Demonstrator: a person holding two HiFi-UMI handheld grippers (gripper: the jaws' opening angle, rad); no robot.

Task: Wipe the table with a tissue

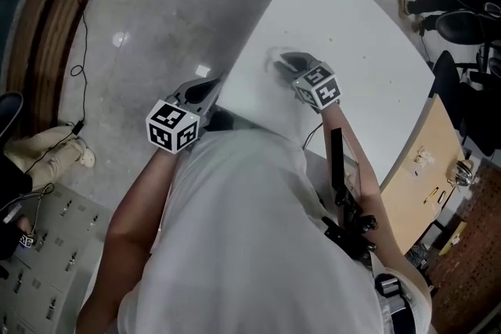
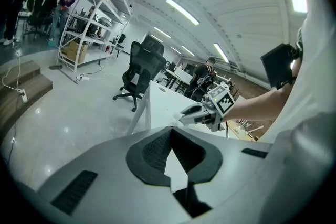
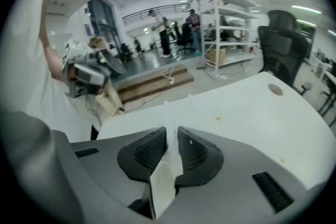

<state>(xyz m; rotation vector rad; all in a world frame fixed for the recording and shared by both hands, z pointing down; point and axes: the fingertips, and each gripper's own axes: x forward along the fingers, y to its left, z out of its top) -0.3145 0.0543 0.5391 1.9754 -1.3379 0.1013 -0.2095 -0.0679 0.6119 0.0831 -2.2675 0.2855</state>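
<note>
Head view first: the right gripper [image 1: 288,65] is down on the white table [image 1: 352,19], near the edge closest to the person. The tissue [image 1: 275,59] is bunched at its tip and touching the surface. The left gripper [image 1: 205,88] hangs by the table's edge, more over the floor than the top, and isn't part of the wiping.

Left gripper view: its jaws meet at the tips and nothing sticks out of them, so I'd call it closed and empty. There's a pale wedge in the gap behind the tips, and I honestly can't tell if that's just the table showing through. The other gripper shows across the way, nose down to the tabletop.

Right gripper view: the jaws are nearly together and pinching the tissue, which pokes out past the pads and trails back between them. Ahead is a big stretch of tabletop with a couple of small yellowish specks [image 3: 217,118], and a round cable hole [image 3: 275,89] further off.

My read is that we're mid-wipe, with most of the top not covered yet. The next move needs a firm pinch and the tissue pressed flat while sweeping out toward those specks. Otherwise the jaw tips will scrape the table instead of the tissue.
</note>
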